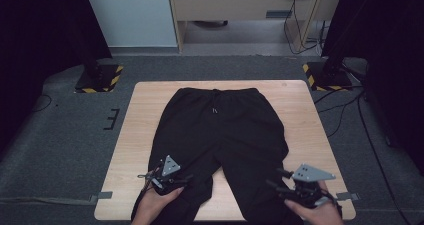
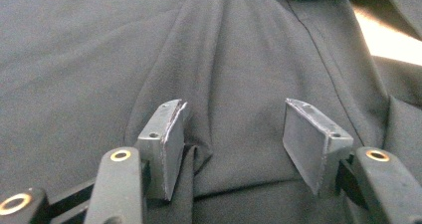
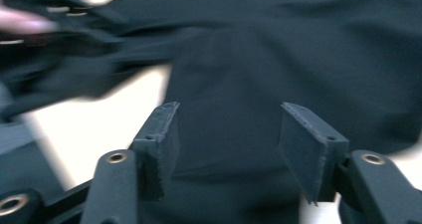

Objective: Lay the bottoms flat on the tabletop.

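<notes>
Grey carpet point(image 1: 60, 135) covers the floor around a light wooden table point(image 1: 300, 115), with dark curtains at both sides and two black stands with yellow-and-black striped bases point(image 1: 100, 77) beyond the far corners. Cables point(image 1: 370, 135) trail over the carpet on the right.

Spread flat over most of the table lies a pair of black trousers point(image 1: 220, 130), waistband and drawstring point(image 1: 215, 107) toward the far edge, both legs running toward the person and hanging over the near edge. The cloth lies smooth across the seat and bunches into folds lower down each leg.

At the near edge two hands come in from below. The left gripper point(image 1: 172, 177) sits over the left trouser leg, grey three-cornered plate on top. In the left gripper view its jaws stand spread, the pads resting down against the black cloth with a soft ridge of it rising between them; the pads do not press it together.

The right gripper point(image 1: 292, 182) hovers over the right trouser leg near the table's near right corner. In the right gripper view, blurred, its jaws stand apart above the cloth with nothing pinched between them, pale tabletop showing beside the leg.
</notes>
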